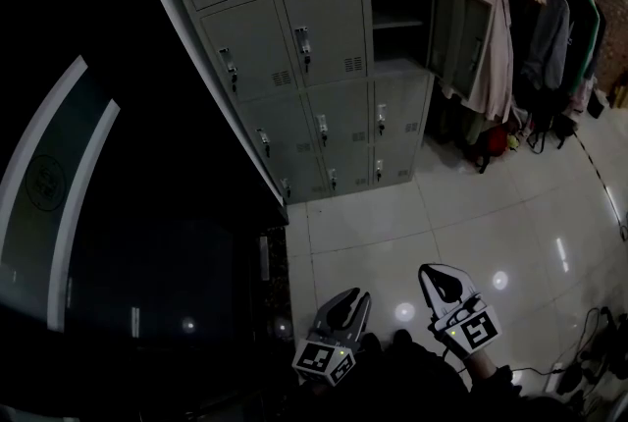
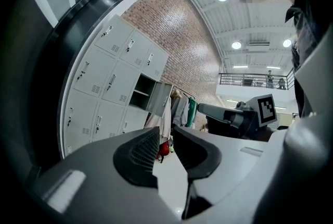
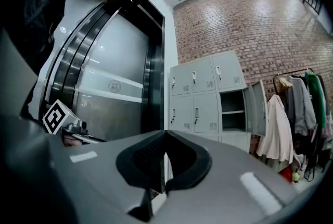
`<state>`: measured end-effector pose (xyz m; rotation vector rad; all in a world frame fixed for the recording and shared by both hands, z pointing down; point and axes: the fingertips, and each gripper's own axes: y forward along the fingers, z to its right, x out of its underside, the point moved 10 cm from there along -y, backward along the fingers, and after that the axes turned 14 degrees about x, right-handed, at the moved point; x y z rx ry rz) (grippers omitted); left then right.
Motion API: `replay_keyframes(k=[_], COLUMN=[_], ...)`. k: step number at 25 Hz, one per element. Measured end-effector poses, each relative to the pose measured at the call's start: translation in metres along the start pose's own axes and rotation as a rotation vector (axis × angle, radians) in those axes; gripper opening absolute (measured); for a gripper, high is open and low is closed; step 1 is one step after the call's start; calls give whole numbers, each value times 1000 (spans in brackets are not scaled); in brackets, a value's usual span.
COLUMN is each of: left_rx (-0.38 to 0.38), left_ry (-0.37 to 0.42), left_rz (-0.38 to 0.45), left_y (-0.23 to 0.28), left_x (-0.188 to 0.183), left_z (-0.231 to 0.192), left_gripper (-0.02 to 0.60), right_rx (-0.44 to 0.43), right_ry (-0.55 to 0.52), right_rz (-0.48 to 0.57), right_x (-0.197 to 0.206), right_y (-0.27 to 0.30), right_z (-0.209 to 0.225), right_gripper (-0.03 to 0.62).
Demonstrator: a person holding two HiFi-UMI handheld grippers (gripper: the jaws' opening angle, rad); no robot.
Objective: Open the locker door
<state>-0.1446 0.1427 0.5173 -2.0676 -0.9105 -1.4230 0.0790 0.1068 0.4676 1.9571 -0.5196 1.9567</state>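
While the locker door stands open upper right, the right gripper sits clenched and empty, bottom centre. Left gripper beside it: slightly parted.

Lockers back the floor. An open door juts from their right column, with a coat just right of it and a clothes rack further right. The left gripper and right gripper sit side by side, well before the lockers

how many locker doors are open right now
1. The open locker door is in the right-hand column of the locker bank, swung toward the hanging clothes. Every other visible door is shut; rows above the frame may be hidden.
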Motion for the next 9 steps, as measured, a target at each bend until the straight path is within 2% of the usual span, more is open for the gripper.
replay_keyframes(k=[9], left_rx=[-2], left_ry=[-3], left_rz=[-4], left_y=[3], left_x=[-2], left_z=[-10], left_gripper=[100], right_rx=[4], right_ry=[4], right_rz=[-9], right_x=[3], right_y=[12], right_z=[2], right_gripper=[0])
